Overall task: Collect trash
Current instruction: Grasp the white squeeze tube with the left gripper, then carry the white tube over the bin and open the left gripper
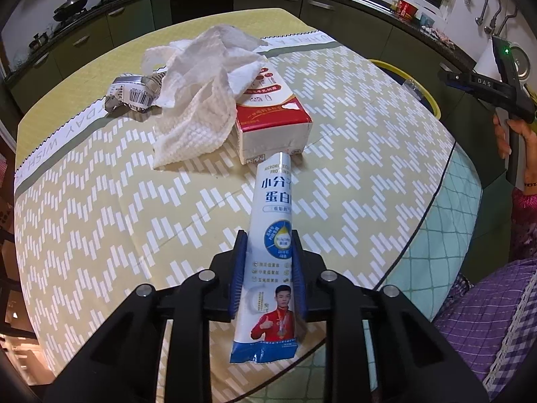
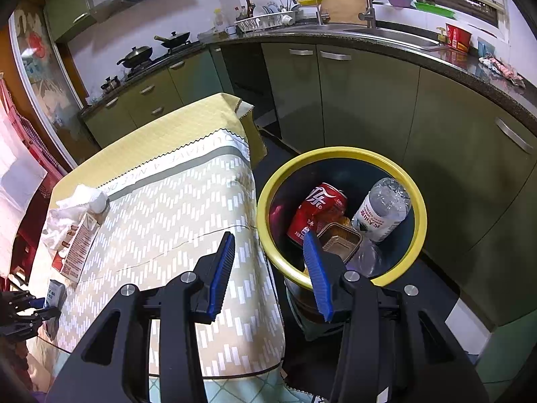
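Note:
My left gripper (image 1: 268, 240) is shut on a long white-and-blue sachet (image 1: 275, 194), its blue pads pressing on both sides of the lower half. The sachet's top end points at a red-and-white milk carton (image 1: 272, 117) lying on the table. A crumpled white paper towel (image 1: 201, 94) drapes over the carton, and a crushed silvery wrapper (image 1: 134, 95) lies to its left. My right gripper (image 2: 268, 235) is open with nothing between its fingers, hanging over the table edge beside a yellow-rimmed bin (image 2: 335, 152).
The bin holds a red cola can (image 2: 319, 211), a clear water bottle (image 2: 382, 211) and a plastic tub (image 2: 339, 241). A patterned yellow tablecloth (image 1: 100, 218) covers the table. Green kitchen cabinets (image 2: 365, 100) stand close behind the bin. A person's hand (image 1: 523, 141) is at the right.

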A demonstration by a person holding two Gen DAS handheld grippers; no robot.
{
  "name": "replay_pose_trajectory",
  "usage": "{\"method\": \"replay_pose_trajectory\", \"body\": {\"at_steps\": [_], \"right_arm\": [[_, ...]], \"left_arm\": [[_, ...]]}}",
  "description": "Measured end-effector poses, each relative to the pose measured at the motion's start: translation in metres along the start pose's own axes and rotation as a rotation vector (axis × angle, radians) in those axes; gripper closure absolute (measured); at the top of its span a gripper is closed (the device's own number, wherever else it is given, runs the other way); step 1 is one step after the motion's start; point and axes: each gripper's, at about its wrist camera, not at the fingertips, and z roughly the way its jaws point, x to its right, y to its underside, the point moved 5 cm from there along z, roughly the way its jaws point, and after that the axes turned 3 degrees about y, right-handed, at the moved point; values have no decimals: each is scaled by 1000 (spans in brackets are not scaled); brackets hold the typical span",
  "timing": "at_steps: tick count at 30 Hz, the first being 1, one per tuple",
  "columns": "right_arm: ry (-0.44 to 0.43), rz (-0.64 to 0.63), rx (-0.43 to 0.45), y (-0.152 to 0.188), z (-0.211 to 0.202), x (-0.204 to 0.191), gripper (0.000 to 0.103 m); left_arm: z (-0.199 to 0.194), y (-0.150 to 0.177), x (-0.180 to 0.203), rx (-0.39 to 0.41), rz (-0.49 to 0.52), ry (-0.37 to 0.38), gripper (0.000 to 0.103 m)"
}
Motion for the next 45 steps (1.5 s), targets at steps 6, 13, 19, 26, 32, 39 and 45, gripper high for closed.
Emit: {"method": "replay_pose_trajectory", "body": {"at_steps": [6, 13, 19, 26, 32, 39, 45], "right_arm": [[-9, 7, 18, -1, -8, 3, 60], [-11, 42, 54, 0, -26, 19, 60], [19, 93, 72, 9, -41, 53, 60], [64, 177, 86, 19, -54, 107, 59], [93, 235, 71, 28, -51, 141, 58], [103, 264, 48, 33, -39, 153, 51], [122, 243, 45, 35, -38, 144, 45]], "left_arm": [[-19, -10, 19, 41, 36, -2, 82], [-38, -63, 85, 94, 197, 129, 82], [-12, -136, 162, 106, 330, 257, 82], [53, -219, 245, 84, 403, 340, 82], [133, -268, 287, 13, 392, 330, 81], [195, -292, 290, -40, 298, 297, 55], [150, -277, 270, 13, 251, 332, 48]]}}
